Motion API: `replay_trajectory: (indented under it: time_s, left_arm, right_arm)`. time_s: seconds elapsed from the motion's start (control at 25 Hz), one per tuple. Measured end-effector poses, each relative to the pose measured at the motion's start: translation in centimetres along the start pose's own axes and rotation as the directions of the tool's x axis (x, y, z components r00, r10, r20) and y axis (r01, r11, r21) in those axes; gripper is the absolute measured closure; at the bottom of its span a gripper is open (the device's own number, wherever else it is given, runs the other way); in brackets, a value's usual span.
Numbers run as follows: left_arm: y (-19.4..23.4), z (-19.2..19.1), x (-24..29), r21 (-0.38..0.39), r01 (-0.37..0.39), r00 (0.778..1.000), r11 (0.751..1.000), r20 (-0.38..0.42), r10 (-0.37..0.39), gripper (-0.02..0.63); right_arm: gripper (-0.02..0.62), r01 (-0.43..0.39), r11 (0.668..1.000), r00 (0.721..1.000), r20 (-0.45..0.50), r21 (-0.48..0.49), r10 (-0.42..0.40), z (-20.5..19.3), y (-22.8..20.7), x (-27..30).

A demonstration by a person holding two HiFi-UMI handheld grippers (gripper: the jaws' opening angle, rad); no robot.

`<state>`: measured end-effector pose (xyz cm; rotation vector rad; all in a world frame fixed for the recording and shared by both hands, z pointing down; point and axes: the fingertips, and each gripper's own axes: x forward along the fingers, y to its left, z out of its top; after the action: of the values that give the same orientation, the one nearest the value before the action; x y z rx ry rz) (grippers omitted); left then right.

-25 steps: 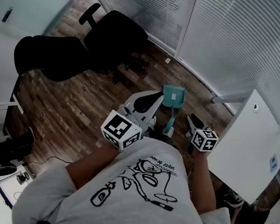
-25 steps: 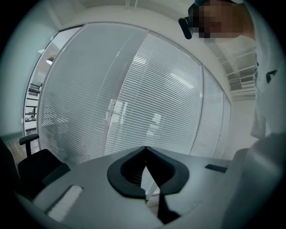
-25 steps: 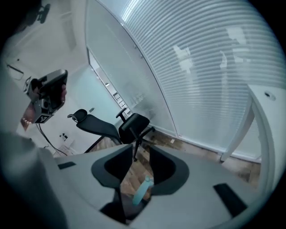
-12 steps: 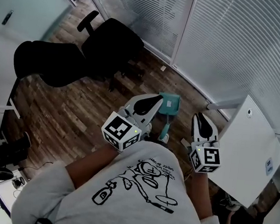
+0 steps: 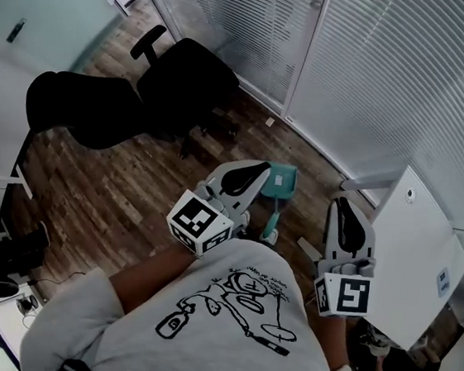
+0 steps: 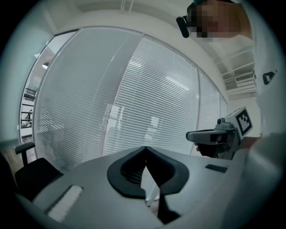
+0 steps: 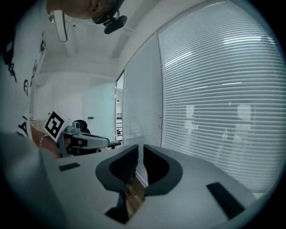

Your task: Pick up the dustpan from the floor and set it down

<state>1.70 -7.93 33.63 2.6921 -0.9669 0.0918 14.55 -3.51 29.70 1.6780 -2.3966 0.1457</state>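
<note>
Jaws of the right gripper have just been closing and now stand all but together, with only a slit between the pads and nothing in it. Those of the left gripper are pressed together, tips touching, and also empty.

A second ago the right gripper sat low, just beside the dustpan's handle. Since then it has come up toward the person's chest and rolled, so its cube now faces the head camera and it points at 12 o'clock toward the blinds. The left gripper has hardly stirred.

Throughout, the dustpan lies on the wooden floor, at 12 o'clock from the person and between the two grippers. Its scoop is toward 12 and its handle toward 6, and its 9 o'clock edge is hidden behind the left gripper. Neither gripper touches it.

My reading is that the put-down is already done: the pan rests flat and free, and the right hand is clearing away from it with its jaws closing on air. Little seems left but to draw back.

As for containers, the part of the scoop that shows is bare teal, with no dirt that I can make out. A white cabinet at 3 o'clock of the right gripper looks shut, so its contents are unseen
</note>
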Motion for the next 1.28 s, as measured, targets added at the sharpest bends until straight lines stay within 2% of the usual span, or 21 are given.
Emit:
replay_trajectory:
  time_s: [0.16,0.4,1.28]
  left_arm:
    - [0.1,0.5,0.0,0.002,-0.002,1.0,1.0,0.014,0.002,0.604]
    - [-0.2,1.6,-0.1,0.011,-0.006,0.999,1.0,0.037,0.006,0.604]
    - [-0.2,2.1,-0.4,0.006,-0.008,0.999,1.0,0.049,0.007,0.604]
  right_arm:
    - [0.566,0.01,1.0,1.0,0.027,-0.012,-0.01,1.7,0.5,-0.2]
    - [0.566,0.014,1.0,0.999,0.041,-0.016,-0.013,2.3,0.4,-0.5]
    - [0.574,0.02,1.0,0.999,0.036,0.009,-0.02,1.9,0.3,-0.3]
